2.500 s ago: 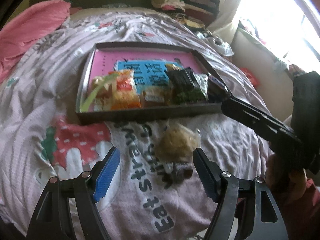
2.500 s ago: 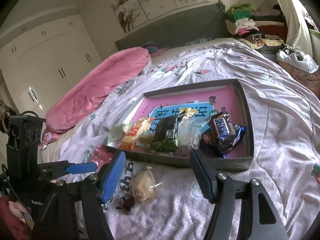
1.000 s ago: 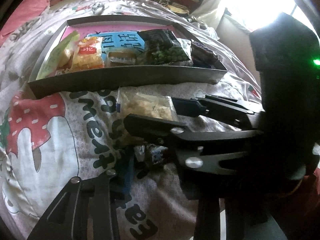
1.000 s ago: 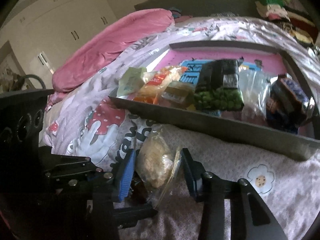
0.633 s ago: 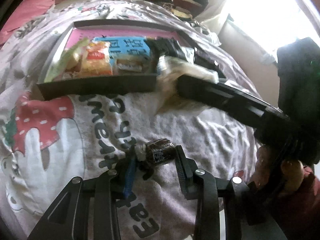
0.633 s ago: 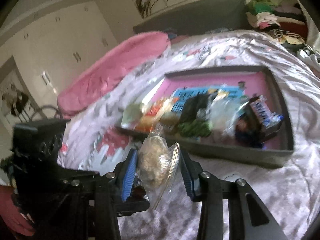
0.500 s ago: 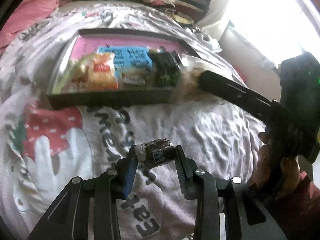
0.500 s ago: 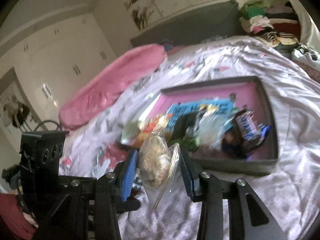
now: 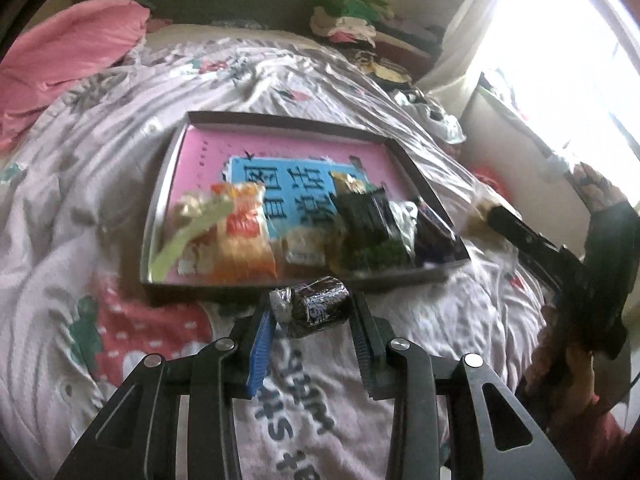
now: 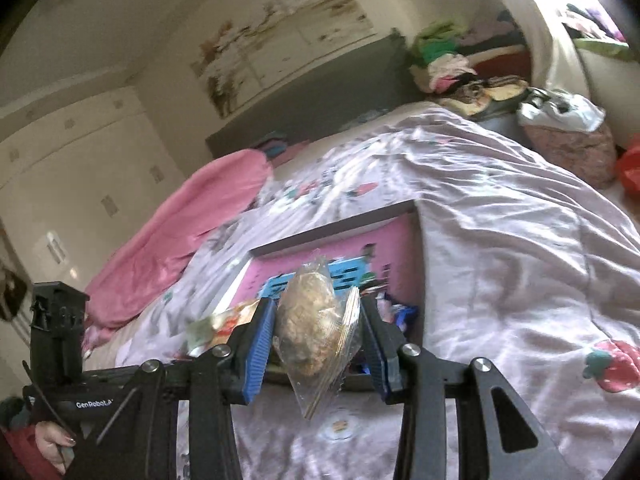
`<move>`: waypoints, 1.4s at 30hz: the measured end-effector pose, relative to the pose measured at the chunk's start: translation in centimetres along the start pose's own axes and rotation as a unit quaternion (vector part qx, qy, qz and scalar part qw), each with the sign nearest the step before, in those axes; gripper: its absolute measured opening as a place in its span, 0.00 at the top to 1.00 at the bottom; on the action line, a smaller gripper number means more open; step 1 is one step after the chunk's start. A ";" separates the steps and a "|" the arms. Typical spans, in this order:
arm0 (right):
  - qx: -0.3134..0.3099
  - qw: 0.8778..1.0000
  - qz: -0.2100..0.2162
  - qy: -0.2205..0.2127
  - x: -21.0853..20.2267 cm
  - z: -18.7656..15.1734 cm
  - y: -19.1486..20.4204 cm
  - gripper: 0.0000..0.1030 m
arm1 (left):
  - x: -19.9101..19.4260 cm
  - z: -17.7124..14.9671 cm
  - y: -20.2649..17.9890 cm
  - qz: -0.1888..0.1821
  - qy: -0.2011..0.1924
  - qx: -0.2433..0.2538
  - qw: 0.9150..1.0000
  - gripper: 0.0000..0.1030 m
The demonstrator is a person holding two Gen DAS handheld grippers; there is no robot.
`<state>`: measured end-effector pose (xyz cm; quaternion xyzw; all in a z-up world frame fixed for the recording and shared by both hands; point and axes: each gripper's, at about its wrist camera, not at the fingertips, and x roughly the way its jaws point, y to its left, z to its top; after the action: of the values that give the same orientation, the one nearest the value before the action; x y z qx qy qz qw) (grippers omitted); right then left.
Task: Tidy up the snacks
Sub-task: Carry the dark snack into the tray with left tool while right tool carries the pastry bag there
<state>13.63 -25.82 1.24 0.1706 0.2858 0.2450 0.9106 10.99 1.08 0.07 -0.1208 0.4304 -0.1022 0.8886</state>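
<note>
My left gripper [image 9: 310, 314] is shut on a small dark wrapped snack [image 9: 316, 306] and holds it above the bedspread, just in front of the tray's near wall. The grey tray [image 9: 160, 200] has a pink and blue bottom and holds several snack packets along its near side. My right gripper [image 10: 318, 334] is shut on a clear bag with a pale lumpy snack [image 10: 310, 326], lifted in front of the tray [image 10: 332, 234]. In the left wrist view the right gripper [image 9: 486, 216] with its bag hangs beside the tray's right edge.
The tray lies on a bed with a pale printed cover [image 9: 400, 408]. A pink quilt [image 9: 68, 48] is bunched at the far left. Piled clothes [image 10: 448, 60] sit by the headboard, and a bright window [image 9: 560, 60] is at the right. A hand [image 10: 52, 440] holds the left gripper's handle.
Both grippers closed on their snacks and lifted them off the bedspread. The right one carried its bag up and toward the tray's right side; the left rose with the dark snack.
</note>
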 end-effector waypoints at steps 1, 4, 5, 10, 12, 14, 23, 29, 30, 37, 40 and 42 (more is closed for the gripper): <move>0.004 1.000 -0.007 -0.002 -0.1 0.1 -0.4 0.59 | 0.2 0.3 0.1 0.001 -0.001 -0.002 1.000 0.64; 0.011 1.000 -0.028 -0.007 -0.2 0.3 -1.1 0.59 | 0.6 1.0 0.1 0.007 -0.005 -0.003 1.000 0.63; 0.010 0.999 -0.033 -0.008 -0.2 0.4 -1.3 0.59 | 0.7 1.1 0.1 0.009 -0.006 -0.004 1.000 0.63; 0.016 0.998 -0.059 -0.025 -0.5 0.8 -2.1 0.59 | 1.5 1.7 0.1 0.013 -0.005 -0.009 1.000 0.63; 0.019 0.997 -0.069 -0.027 -0.5 0.8 -2.4 0.59 | 1.9 2.0 0.1 0.020 -0.005 -0.008 1.000 0.63; 0.020 0.997 -0.073 -0.026 -0.3 0.9 -2.6 0.59 | 2.1 2.2 -0.1 0.024 -0.006 -0.005 1.000 0.63; 0.012 0.994 -0.107 -0.025 0.5 0.8 -2.8 0.59 | 3.1 3.2 -0.5 0.038 -0.008 0.004 0.999 0.63; 0.019 0.993 -0.111 -0.021 1.0 0.7 -3.1 0.59 | 3.7 3.6 -0.7 0.041 -0.004 0.005 0.999 0.63; 0.019 0.993 -0.111 -0.020 1.2 0.7 -3.1 0.60 | 3.8 3.6 -0.6 0.042 -0.003 0.004 0.999 0.63; 0.014 0.994 -0.110 -0.012 2.0 0.5 -2.9 0.64 | 4.4 3.8 -0.6 0.043 -0.001 0.004 0.999 0.63; 0.012 0.994 -0.106 -0.008 2.2 0.4 -2.9 0.64 | 4.6 3.9 -0.7 0.043 0.000 0.004 0.999 0.63; 0.011 0.995 -0.101 -0.006 2.4 0.3 -2.8 0.64 | 4.6 3.9 -0.8 0.042 0.000 0.004 0.999 0.63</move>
<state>16.50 -26.84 -0.82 0.1522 0.2991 0.1478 0.9303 16.83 -0.49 -0.75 -0.0988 0.4351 -0.0666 0.8925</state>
